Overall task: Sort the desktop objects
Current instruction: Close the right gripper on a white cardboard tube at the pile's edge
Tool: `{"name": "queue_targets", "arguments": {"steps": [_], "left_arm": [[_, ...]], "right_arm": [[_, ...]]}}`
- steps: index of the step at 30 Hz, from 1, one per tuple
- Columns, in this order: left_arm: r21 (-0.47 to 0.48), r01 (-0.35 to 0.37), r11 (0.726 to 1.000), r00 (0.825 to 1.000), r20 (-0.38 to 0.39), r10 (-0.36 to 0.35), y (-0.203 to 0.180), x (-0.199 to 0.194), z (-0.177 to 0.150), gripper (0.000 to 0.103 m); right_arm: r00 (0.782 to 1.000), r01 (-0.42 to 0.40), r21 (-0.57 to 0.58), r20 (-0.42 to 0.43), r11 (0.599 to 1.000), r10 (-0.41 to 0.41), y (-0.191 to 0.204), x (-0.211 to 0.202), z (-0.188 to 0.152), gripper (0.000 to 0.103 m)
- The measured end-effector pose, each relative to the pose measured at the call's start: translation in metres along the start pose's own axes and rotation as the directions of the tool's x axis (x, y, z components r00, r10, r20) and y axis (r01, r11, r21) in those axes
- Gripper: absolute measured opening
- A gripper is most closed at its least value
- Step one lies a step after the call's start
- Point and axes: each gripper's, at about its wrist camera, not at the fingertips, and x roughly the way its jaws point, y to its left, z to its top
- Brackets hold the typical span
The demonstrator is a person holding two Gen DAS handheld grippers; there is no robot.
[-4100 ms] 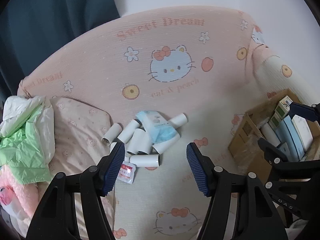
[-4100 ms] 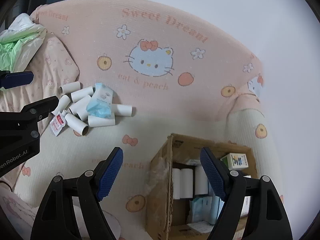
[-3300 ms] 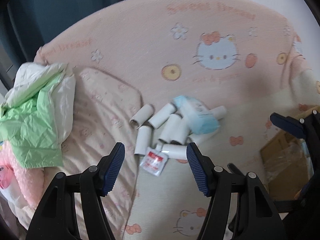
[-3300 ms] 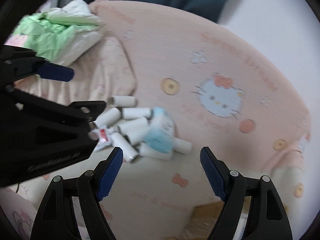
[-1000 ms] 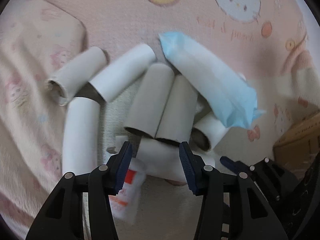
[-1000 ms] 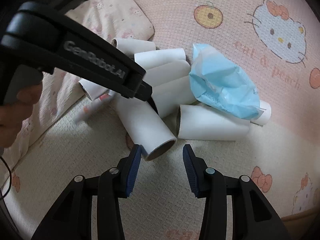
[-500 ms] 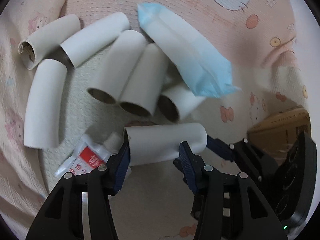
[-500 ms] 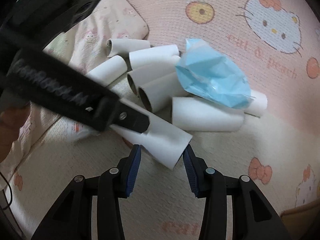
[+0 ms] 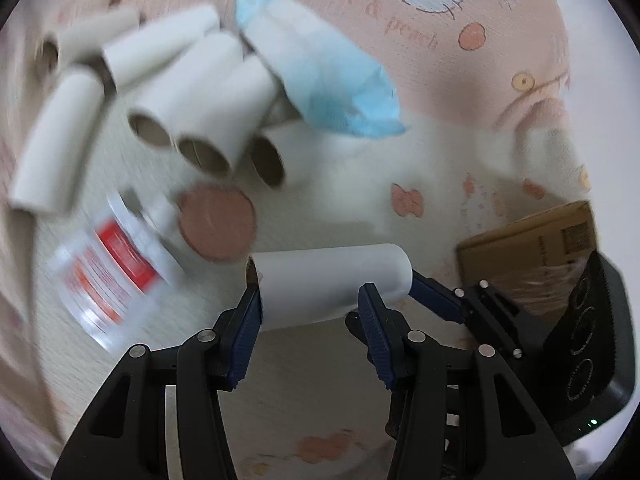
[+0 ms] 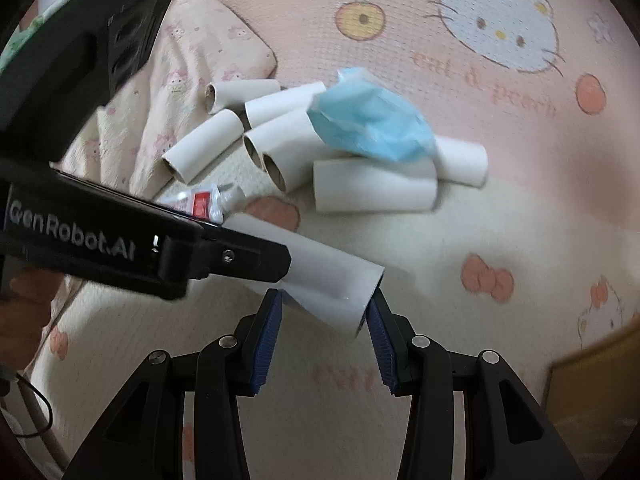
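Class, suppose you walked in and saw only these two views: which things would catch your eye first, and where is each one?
First, the white paper tube lifted off the bedding, gripped by both the left gripper and the right gripper, one at each end. Behind it lies a heap of more tubes with a crumpled blue packet on top. A small red-and-white sachet lies on the printed sheet beside the heap.
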Motion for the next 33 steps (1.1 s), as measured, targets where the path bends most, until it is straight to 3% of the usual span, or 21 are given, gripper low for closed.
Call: {"name": "queue_targets", "arguments": {"steps": [6,14,18,22,30,33], "left_arm": [[-0.072,0.025,0.997,0.999,0.039,-0.023,0.004,0.005,-0.017,0.053],[-0.04,-0.052,0.998,0.997,0.059,0.055,0.005,0.003,-0.018,0.053],[-0.019,-0.057,0.998,0.996,0.072,0.058,0.003,0.003,-0.016,0.044],[-0.009,-0.038,0.999,0.997,0.07,0.038,0.002,0.005,-0.014,0.041],[0.019,-0.069,0.997,0.994,0.082,0.067,-0.002,0.004,-0.013,0.036],[0.046,-0.086,0.995,0.992,0.096,0.082,-0.01,-0.002,-0.013,0.036]], "right_arm": [[0.998,-0.056,0.099,-0.03,0.994,0.059,-0.015,0.002,-0.018,0.041],[0.995,-0.085,0.252,-0.028,0.964,0.095,-0.038,0.004,-0.024,0.044],[0.996,-0.068,0.265,-0.03,0.962,0.079,-0.043,0.004,-0.024,0.044],[0.994,-0.096,0.269,-0.02,0.958,0.105,-0.046,0.005,-0.022,0.044],[0.983,-0.182,0.306,0.021,0.935,0.184,-0.052,0.014,-0.017,0.044],[0.984,-0.177,0.283,0.016,0.943,0.18,-0.045,0.011,-0.015,0.044]]}}
